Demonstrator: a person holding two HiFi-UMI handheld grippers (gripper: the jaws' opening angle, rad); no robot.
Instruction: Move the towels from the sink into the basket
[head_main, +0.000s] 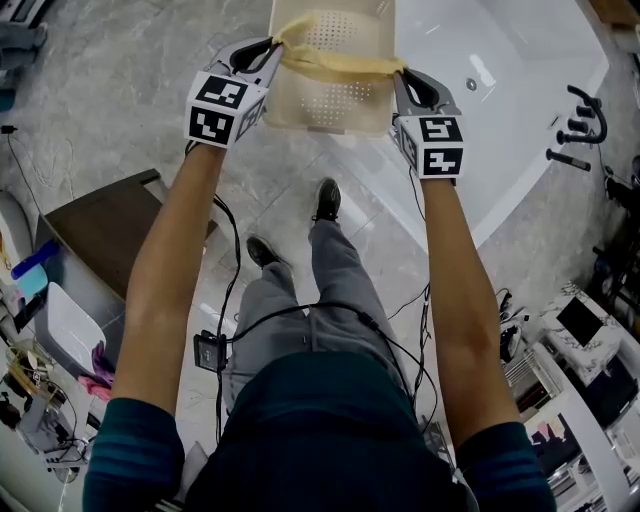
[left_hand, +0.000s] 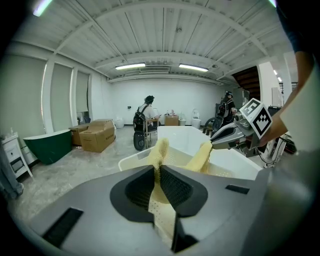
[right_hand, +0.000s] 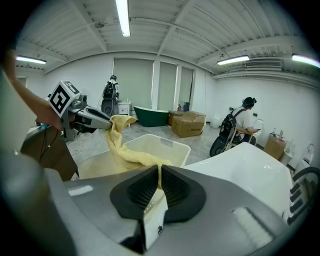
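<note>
Grey marble floor, white tub at right | my left gripper and right gripper each clamp one end of the yellow towel, slung above the basket toward its near edge | risk, I judge: uneven release drapes it over the rim onto the floor.

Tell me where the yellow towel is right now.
In the head view, the yellow towel hangs stretched between the left gripper and right gripper, over the basket.

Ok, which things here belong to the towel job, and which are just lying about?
Job: yellow towel, stretched between left gripper and right gripper; perforated basket below it; white tub.
Lying about: cardboard boxes, green bathtub, brown side table.
</note>
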